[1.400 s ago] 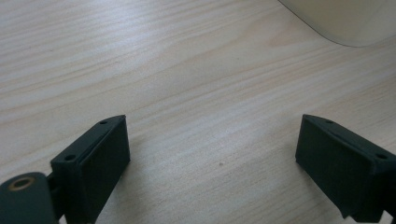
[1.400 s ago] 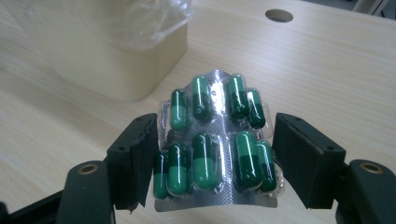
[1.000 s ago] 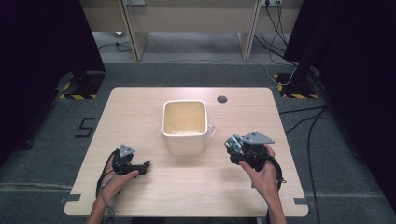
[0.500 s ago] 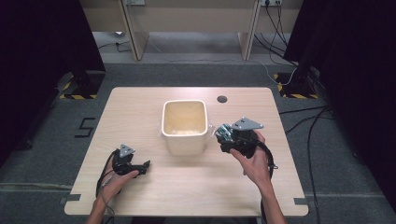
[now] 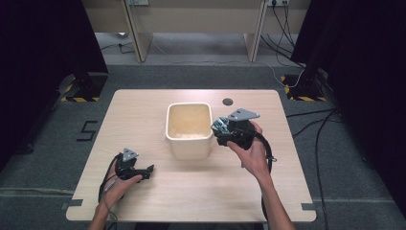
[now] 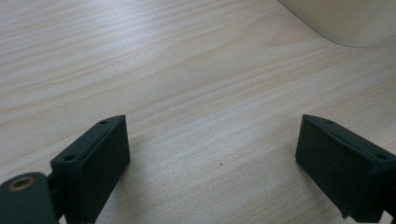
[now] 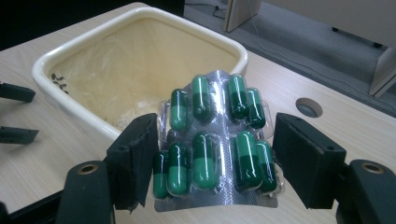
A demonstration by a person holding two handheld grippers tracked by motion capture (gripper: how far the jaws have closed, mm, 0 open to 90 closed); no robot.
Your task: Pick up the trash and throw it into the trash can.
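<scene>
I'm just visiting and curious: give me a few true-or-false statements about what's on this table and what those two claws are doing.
1. The right claw grips a blister pack of green capsules. True.
2. The left claw holds a spoon. False: it is open and empty, low over the table.
3. The cream tub lies tipped on its side. False: it stands upright.
4. The pack is beside the tub's rim, not inside it. True.

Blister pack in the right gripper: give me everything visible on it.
The blister pack is a silvery foil sheet with clear bubbles holding two rows of green capsules, each half dark, half lighter green. It looks bowed, squeezed edgewise between the right gripper's jaws, held upright above the table beside the cream bin.
</scene>
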